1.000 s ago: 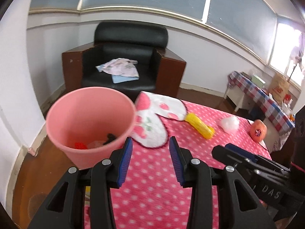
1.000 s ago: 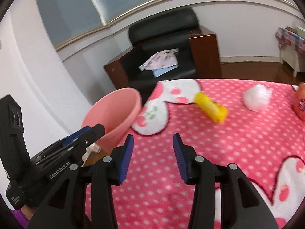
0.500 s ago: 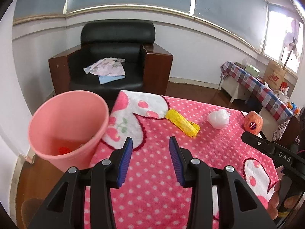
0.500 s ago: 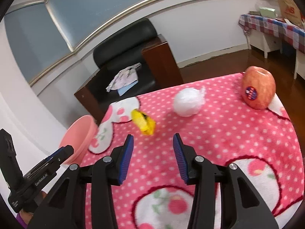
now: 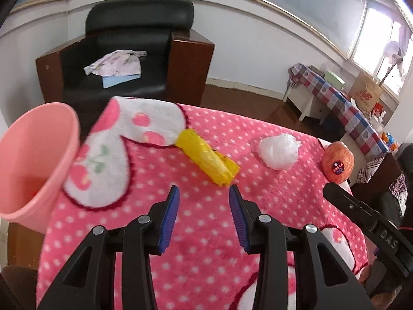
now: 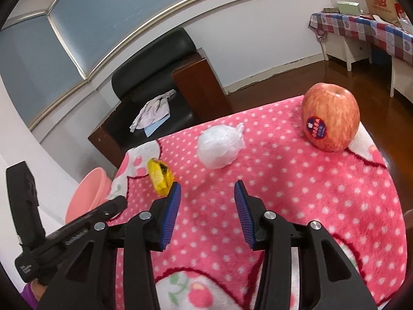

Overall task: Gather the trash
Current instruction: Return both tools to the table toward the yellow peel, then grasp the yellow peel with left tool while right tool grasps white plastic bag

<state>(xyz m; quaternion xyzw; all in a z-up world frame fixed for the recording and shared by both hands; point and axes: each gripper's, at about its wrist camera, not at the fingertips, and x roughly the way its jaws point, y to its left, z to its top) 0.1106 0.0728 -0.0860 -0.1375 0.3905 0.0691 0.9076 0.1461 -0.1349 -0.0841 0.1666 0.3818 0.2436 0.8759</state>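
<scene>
Grippers apart, yellow wrapper [image 5: 209,159], white wad [image 5: 280,151]

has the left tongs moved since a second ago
Yes. The left tongs have swung right, away from the pink bin, which slid to the frame's left edge, and now point at the yellow wrapper.

Items counted: one pink bin [image 5: 33,160], one yellow wrapper [image 5: 209,160], one white plastic wad [image 5: 280,151], one apple [image 6: 330,120], one polka-dot blanket [image 6: 296,186]. Beyond it stood one black armchair [image 5: 134,51] and one checked side table [image 5: 343,106].
</scene>
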